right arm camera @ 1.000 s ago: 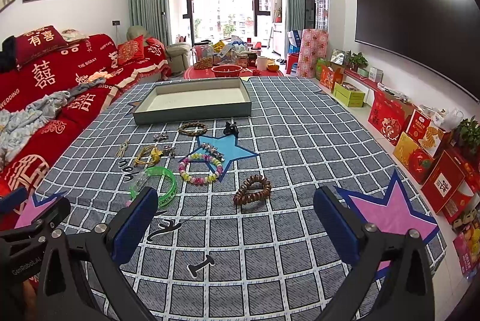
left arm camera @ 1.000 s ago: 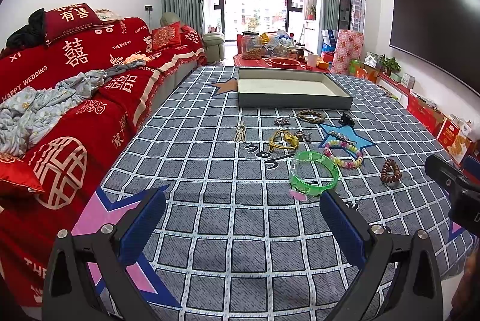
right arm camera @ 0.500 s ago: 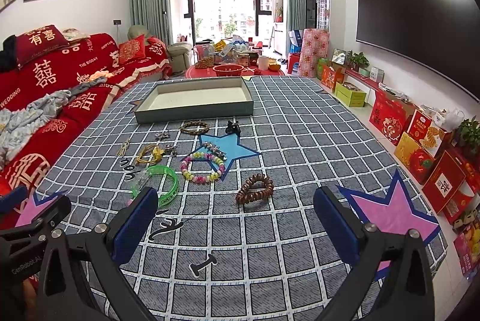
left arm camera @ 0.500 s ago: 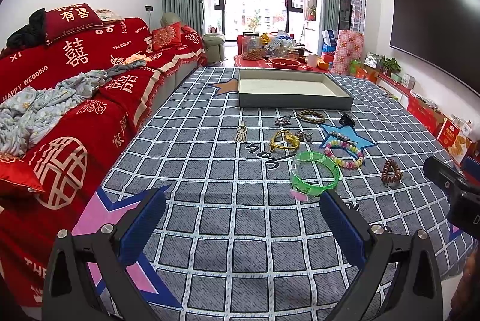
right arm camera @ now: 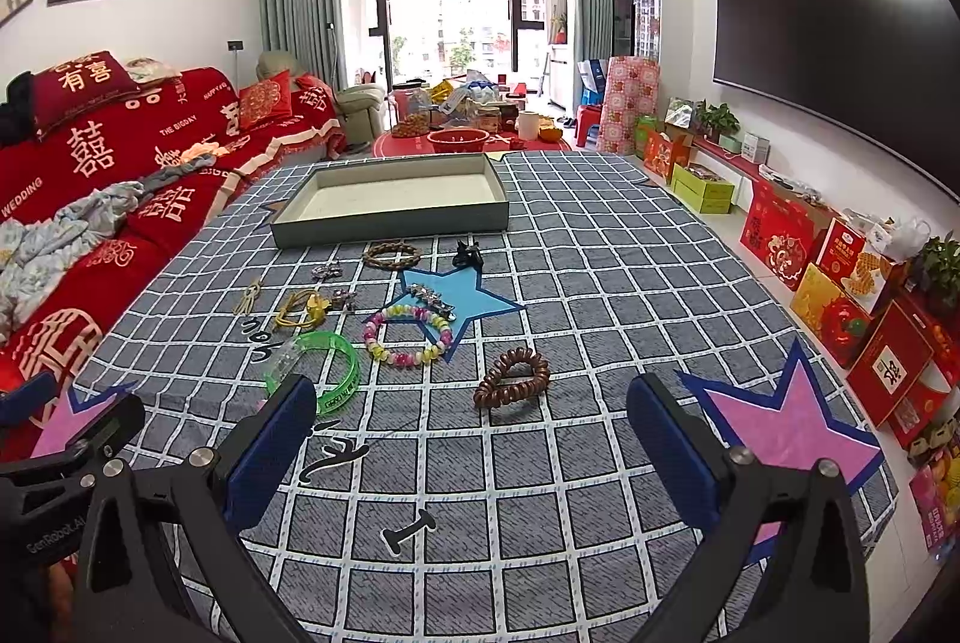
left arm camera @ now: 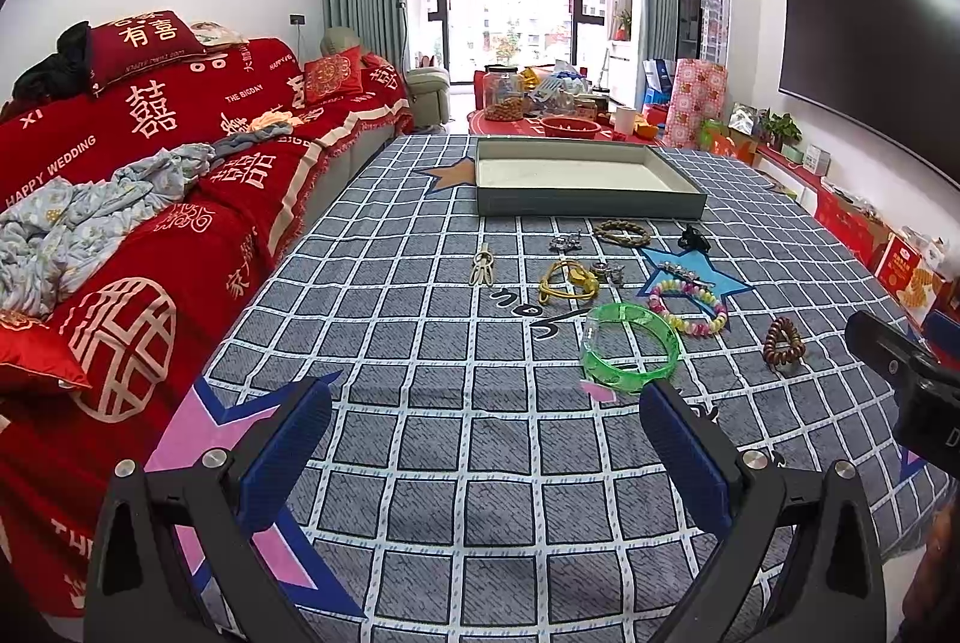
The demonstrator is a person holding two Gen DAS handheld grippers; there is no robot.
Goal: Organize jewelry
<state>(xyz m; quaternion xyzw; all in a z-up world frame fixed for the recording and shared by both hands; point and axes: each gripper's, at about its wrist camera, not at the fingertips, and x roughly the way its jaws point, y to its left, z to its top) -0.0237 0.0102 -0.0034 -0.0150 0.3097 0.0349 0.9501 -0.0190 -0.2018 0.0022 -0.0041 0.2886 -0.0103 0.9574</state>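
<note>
Jewelry lies on a grey checked cloth: a green bangle (left arm camera: 631, 346) (right arm camera: 315, 364), a pastel bead bracelet (left arm camera: 688, 307) (right arm camera: 408, 332), a brown spiral hair tie (left arm camera: 783, 343) (right arm camera: 512, 377), a yellow piece (left arm camera: 567, 280) (right arm camera: 303, 310), a braided bracelet (left arm camera: 622, 232) (right arm camera: 392, 255), a black clip (left arm camera: 693, 239) (right arm camera: 467, 255) and small silver pieces. A grey tray (left arm camera: 585, 208) (right arm camera: 390, 226) stands empty behind them. My left gripper (left arm camera: 480, 433) is open and empty, short of the bangle. My right gripper (right arm camera: 474, 427) is open and empty, just short of the hair tie.
A red sofa (left arm camera: 120, 199) with bedding runs along the left side. Gift boxes (right arm camera: 840, 283) line the floor at the right under a wall TV (right arm camera: 828, 36). A red low table (right arm camera: 468, 138) with jars stands beyond the tray.
Both grippers have edged slightly forward toward the jewelry. Nothing on the cloth has moved.
</note>
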